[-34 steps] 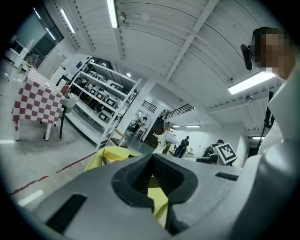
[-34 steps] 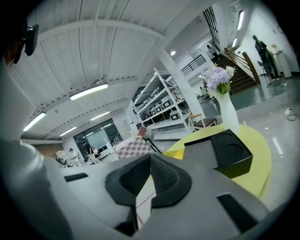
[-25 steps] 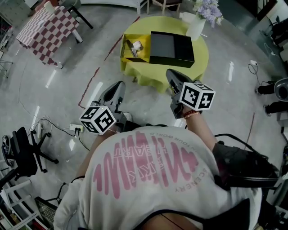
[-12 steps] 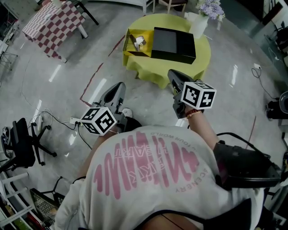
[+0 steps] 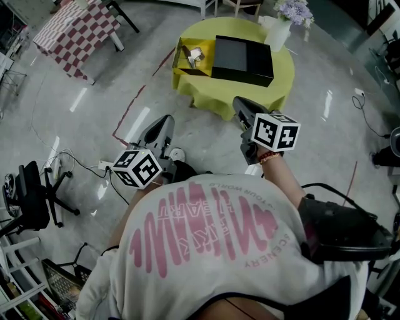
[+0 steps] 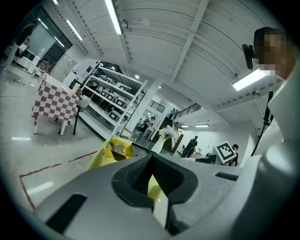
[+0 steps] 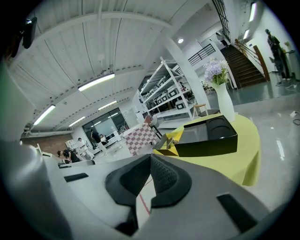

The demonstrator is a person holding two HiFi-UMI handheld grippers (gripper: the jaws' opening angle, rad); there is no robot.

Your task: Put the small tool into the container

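Head view: left gripper [image 5: 165,122] and right gripper [image 5: 241,106] have barely shifted, jaws closed on nothing, well short of the tabletop [image 5: 284,75]. The small tool [image 5: 193,56] lies in a yellow box [image 5: 185,71].

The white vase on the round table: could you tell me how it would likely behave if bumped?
The white vase is tall and narrow, with flowers rising above its mouth, so it probably tips easily. It stands near the edge of the table, so a fall could carry it over that edge. It looks hard and smooth, perhaps breakable and slippery.
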